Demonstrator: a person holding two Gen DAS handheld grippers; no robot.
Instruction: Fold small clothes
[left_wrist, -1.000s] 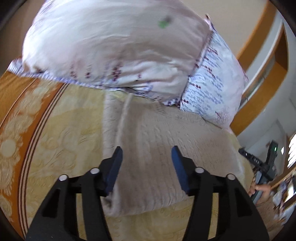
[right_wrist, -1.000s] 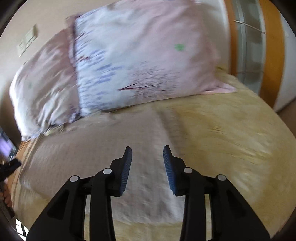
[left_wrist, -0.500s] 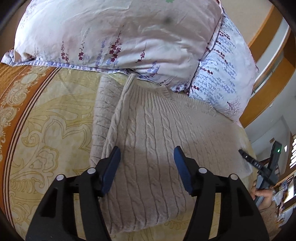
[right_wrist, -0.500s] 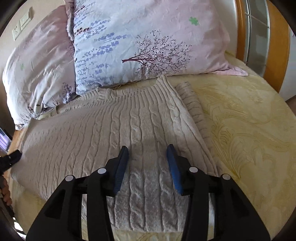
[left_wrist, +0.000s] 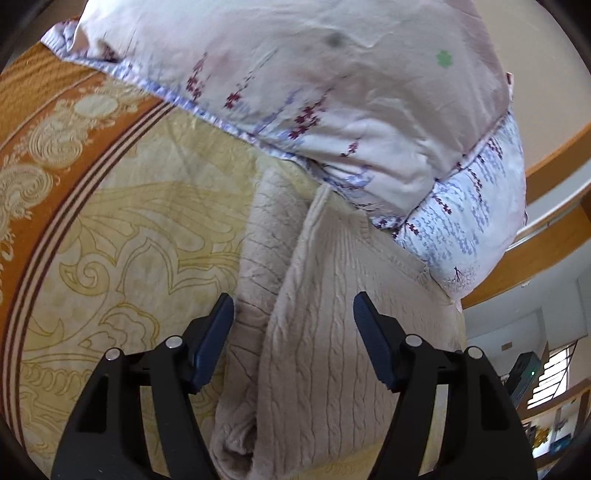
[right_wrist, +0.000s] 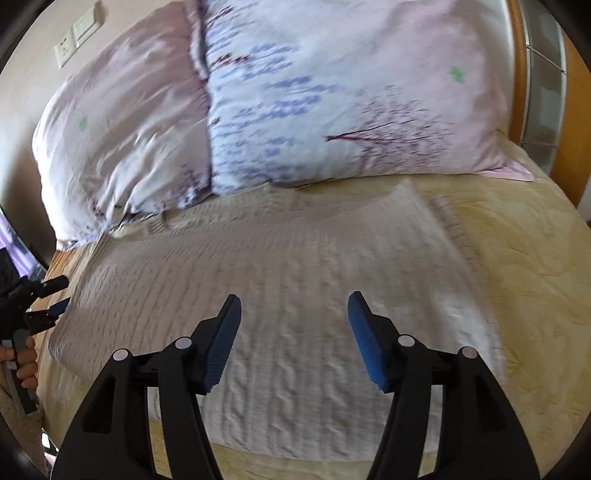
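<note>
A beige cable-knit sweater lies flat on the bed, its collar up by the pillows. One sleeve is folded along its left edge. My left gripper hovers over that sleeve edge, its jaws opening, with nothing pinched between the blue pads. In the right wrist view the sweater spreads wide and blurred. My right gripper hangs above its lower middle, jaws opening too and holding nothing. At that view's left edge the left gripper shows small, with a hand on its handle.
Two floral pillows lean at the head of the bed, overlapping the sweater's collar. The yellow patterned bedspread has an orange border on the left. A wooden frame stands at the right; wall sockets at upper left.
Both grippers' jaws have spread wider. The left gripper has rolled and shifted toward the sweater's left sleeve edge. The right gripper has slid across the sweater, and its view is blurred again.
</note>
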